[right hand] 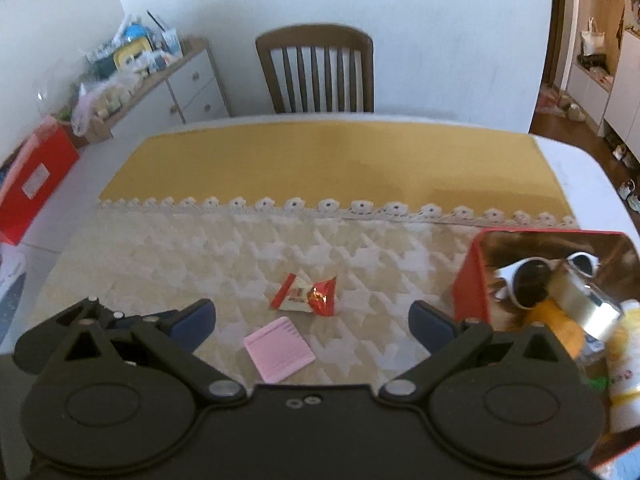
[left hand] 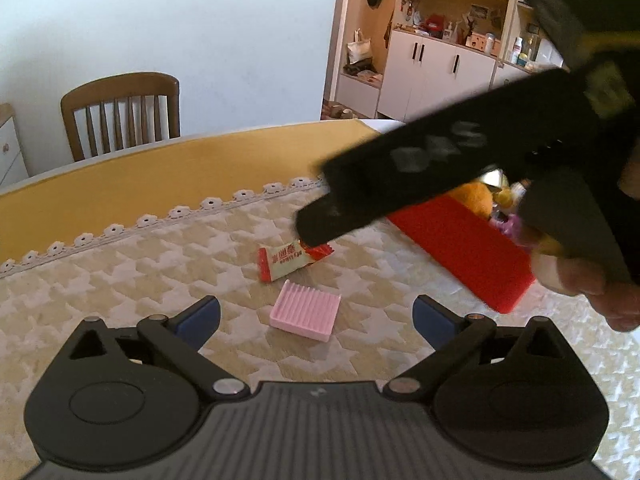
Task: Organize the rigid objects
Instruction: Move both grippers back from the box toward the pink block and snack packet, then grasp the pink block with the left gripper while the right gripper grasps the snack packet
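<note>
A pink ribbed block (left hand: 306, 310) lies on the patterned cloth, just ahead of my open, empty left gripper (left hand: 316, 316). Behind it lies a red and white candy wrapper (left hand: 291, 261). In the right wrist view the pink block (right hand: 279, 349) and the wrapper (right hand: 306, 295) lie between and ahead of my open, empty right gripper (right hand: 312, 320). A red tin box (right hand: 472, 280) at the right holds sunglasses (right hand: 532, 278), a tape roll (right hand: 588, 304) and other items. The right gripper's black body (left hand: 440, 172) hangs blurred over the wrapper and the box (left hand: 464, 252).
A yellow mat (right hand: 320, 164) covers the far half of the table. A wooden chair (right hand: 316, 68) stands behind it. A red carton (right hand: 32, 180) sits at the left table edge. A white cabinet with clutter (right hand: 192, 84) stands at the back left.
</note>
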{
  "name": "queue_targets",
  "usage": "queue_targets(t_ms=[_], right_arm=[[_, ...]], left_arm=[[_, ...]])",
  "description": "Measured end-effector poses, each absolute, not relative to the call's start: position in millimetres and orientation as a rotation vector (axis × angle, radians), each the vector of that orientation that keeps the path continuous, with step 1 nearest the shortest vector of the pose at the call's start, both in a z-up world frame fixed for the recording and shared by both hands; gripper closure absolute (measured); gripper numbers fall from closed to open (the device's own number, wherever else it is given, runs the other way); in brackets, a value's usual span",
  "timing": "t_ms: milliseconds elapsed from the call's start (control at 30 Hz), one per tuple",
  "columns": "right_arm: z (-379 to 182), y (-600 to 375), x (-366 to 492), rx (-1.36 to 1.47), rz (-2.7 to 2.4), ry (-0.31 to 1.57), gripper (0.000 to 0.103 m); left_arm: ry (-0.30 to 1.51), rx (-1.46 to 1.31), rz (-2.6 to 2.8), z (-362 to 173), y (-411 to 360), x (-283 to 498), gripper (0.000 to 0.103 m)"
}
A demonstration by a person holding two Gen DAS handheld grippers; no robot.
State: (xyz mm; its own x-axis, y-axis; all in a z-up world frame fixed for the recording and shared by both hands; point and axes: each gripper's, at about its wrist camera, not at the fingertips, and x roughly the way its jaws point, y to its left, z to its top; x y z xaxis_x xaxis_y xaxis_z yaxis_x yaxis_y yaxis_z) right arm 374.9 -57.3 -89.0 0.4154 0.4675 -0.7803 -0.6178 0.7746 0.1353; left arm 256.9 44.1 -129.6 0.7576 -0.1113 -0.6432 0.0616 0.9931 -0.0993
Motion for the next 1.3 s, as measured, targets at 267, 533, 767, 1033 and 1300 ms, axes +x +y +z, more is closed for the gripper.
queue_targets(t_ms=[267,533,767,1033,1300], right_arm=[[-117,-33,404,-0.185,0.638,1.013,0.004],[-134,-19,415,-0.230,0.638,1.069,0.019],[-136,-10,415,-0.260,0.644,1.046,0.041],[-137,4,405,-0.306,0.646,1.022,0.066],[-131,-5,400,-0.284,0.636,1.004,0.078]], left_arm=[[0.703,-0.002,-0.105,-154,38,272,0.000],[0.701,0.027,-0.109,-169,36,281,0.000],[0.699,0.026,-0.096,-173,36,280,0.007],[0.679,0.058,-0.116,-170,28,276,0.038],[0.671,0.083,-0.106,-167,24,272,0.063]])
